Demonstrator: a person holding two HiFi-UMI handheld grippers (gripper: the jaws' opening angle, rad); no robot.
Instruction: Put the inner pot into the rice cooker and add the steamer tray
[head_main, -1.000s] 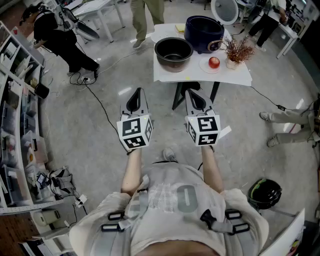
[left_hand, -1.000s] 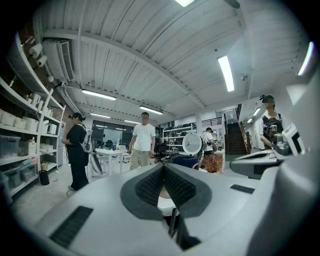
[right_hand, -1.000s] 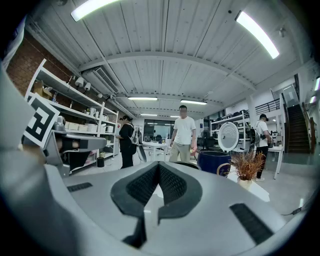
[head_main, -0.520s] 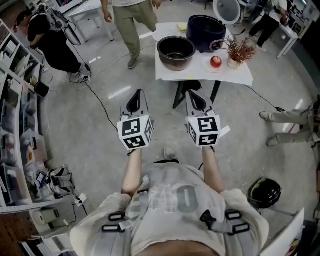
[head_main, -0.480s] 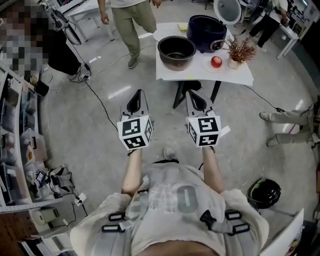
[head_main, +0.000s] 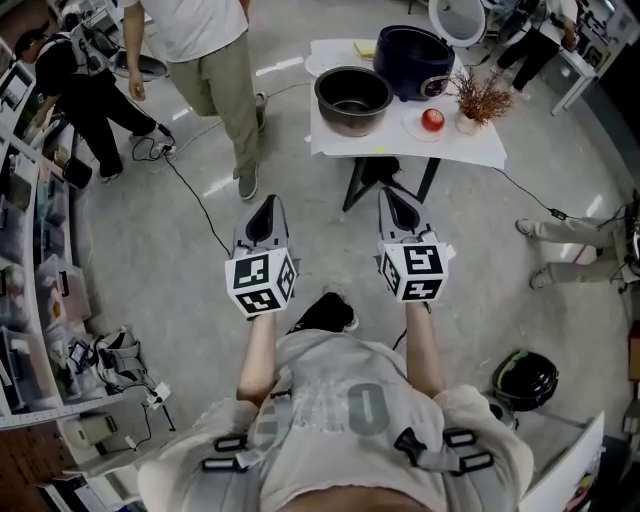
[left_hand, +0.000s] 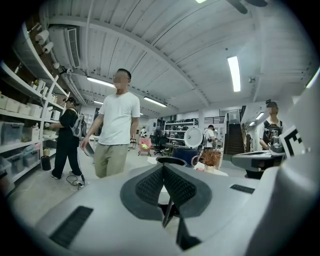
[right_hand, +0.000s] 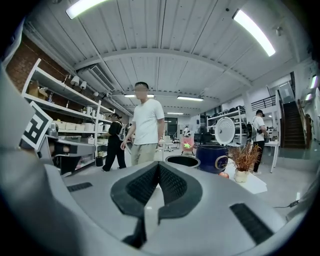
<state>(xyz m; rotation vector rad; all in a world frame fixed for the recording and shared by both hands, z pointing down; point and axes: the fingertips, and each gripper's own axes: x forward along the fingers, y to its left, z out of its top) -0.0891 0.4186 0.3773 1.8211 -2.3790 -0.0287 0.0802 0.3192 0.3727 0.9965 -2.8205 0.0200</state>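
Observation:
The dark metal inner pot (head_main: 352, 98) stands empty on the white table (head_main: 400, 145), to the left of the dark blue rice cooker (head_main: 412, 62), whose white lid (head_main: 455, 18) is up. I cannot make out a steamer tray. Both grippers hover over the floor well short of the table, pointing at it. My left gripper (head_main: 267, 207) is shut and holds nothing; so is my right gripper (head_main: 393, 197). In the left gripper view the pot (left_hand: 171, 161) shows just above the closed jaws. The right gripper view shows the pot (right_hand: 182, 161) and cooker (right_hand: 212, 158) ahead.
A red apple (head_main: 431, 119) on a plate and a vase of dried twigs (head_main: 477, 100) share the table. A person in a white shirt (head_main: 210, 70) walks on the floor left of the table. Shelves (head_main: 30, 250) line the left; a cable (head_main: 195, 205) crosses the floor.
The person in khaki trousers has walked closer, into the floor left of the table. My left gripper has drifted slightly down and toward me. Both grippers stay shut.

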